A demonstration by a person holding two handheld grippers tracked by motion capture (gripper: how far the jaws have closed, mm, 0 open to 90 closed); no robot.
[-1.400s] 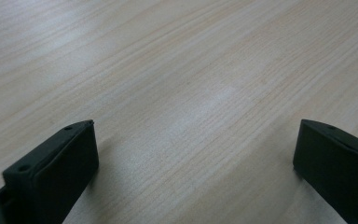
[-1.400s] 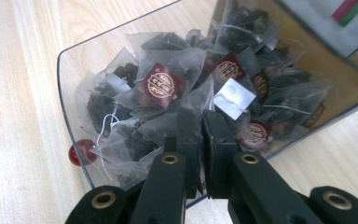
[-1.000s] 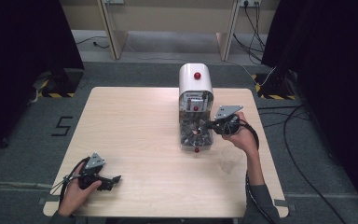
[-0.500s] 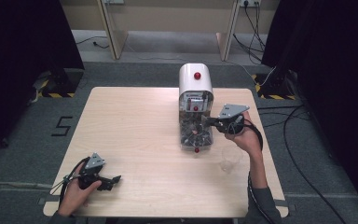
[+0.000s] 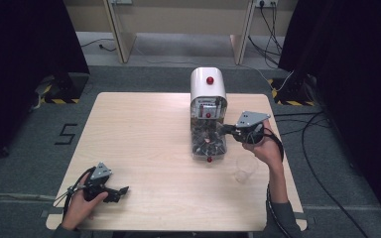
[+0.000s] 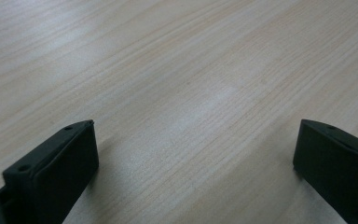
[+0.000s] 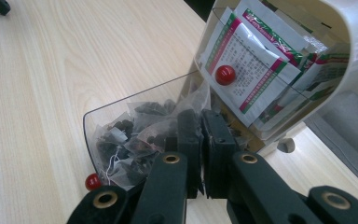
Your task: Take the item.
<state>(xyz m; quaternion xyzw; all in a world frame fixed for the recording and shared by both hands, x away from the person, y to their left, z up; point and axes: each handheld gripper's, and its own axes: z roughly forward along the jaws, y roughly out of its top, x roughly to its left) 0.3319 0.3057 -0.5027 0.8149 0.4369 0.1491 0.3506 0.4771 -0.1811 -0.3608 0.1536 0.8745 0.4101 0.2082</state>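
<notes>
The right gripper's (image 7: 200,121) fingers (image 7: 219,154) were pressed together, their tips sunk among the mesh tea bags (image 7: 140,135) in the clear drawer (image 7: 93,121) pulled out of the white dispenser (image 7: 354,42). They seemed to pinch the corner of one bag, though the view was too cluttered there to be sure. Just above the fingertips, behind the clear upper door with its red knob (image 7: 225,75), stood a stack of printed sachets (image 7: 256,60). Below them, at the drawer's front, sat a second red knob (image 7: 92,181). From above, a clear plastic cup (image 5: 246,170) stood near that hand, on the table (image 5: 144,139) on the person's side. Well apart, at the near left corner, the left gripper (image 5: 120,191) rested low, its fingers (image 6: 60,172) spread wide over bare wood with nothing between them.
</notes>
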